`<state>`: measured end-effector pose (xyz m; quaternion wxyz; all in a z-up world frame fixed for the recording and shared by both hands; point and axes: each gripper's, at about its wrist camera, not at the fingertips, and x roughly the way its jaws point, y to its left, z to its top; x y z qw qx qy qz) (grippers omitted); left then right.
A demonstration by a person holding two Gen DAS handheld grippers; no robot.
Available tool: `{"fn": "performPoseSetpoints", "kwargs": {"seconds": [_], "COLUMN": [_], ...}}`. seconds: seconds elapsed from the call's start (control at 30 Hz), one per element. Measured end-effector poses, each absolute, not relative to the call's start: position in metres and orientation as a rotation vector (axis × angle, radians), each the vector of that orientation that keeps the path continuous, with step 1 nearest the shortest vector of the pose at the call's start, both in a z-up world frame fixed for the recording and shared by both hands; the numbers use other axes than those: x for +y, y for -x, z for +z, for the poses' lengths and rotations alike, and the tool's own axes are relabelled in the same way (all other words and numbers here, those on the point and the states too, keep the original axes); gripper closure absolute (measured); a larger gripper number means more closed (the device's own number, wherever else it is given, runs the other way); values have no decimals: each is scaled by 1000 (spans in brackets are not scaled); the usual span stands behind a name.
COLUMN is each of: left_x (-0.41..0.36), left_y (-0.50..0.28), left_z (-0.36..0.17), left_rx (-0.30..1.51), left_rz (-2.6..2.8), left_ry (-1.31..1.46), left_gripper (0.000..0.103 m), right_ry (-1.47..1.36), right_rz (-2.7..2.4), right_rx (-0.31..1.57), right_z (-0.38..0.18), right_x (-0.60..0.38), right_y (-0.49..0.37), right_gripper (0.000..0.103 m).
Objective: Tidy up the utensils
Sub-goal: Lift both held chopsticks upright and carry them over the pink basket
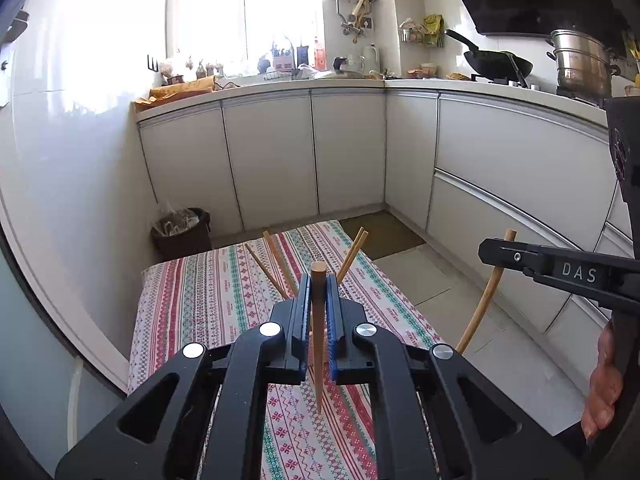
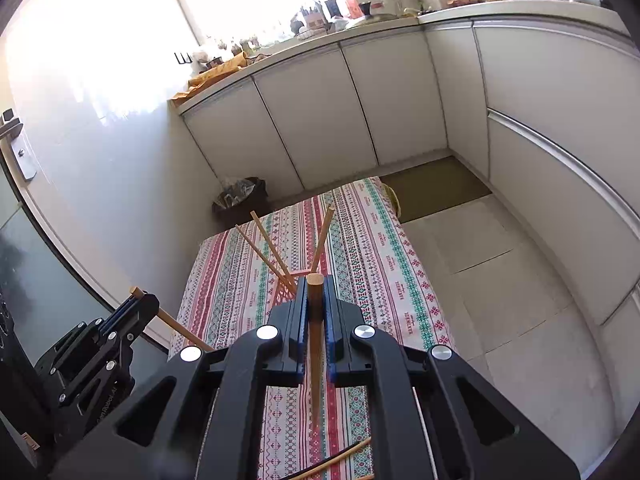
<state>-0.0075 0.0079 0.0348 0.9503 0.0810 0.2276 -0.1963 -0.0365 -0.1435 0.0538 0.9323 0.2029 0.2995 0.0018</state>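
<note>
standing in a white-cabinet kitchen, the striped tablecloth (image 1: 224,292) lies below both grippers, left gripper (image 1: 318,280) and right gripper (image 2: 316,280) each pinching one wooden chopstick (image 1: 319,332) above it.

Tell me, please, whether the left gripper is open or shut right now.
Shut. The left gripper has its blue pads clamped on a wooden chopstick, which hangs free above the striped tablecloth.

You hold one wooden chopstick (image 1: 319,328) upright, tip down; another chopstick (image 2: 315,344) likewise. More chopsticks (image 1: 276,264) lean splayed beyond.
</note>
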Motion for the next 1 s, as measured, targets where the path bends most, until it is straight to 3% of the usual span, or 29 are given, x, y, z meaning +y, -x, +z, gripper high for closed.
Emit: {"fn": "performPoseSetpoints", "kwargs": {"seconds": [0.5,0.9,1.0], "left_x": [-11,-11,-3], "left_y": [-63,-119,-132], "left_z": [77,40,21], "left_rx": [385,454,528], "left_rz": [-398,-407,-378], "left_ry": [-165,-112,-51], "left_gripper": [97,96,90], "right_ry": [-351,-334,-353], "right_rz": [8,0,-41], "right_rx": [473,492,555], "right_z": [110,79,64], "right_x": [-135,-125,-129], "right_y": [-45,-106,-116], "right_gripper": [96,95,87]}}
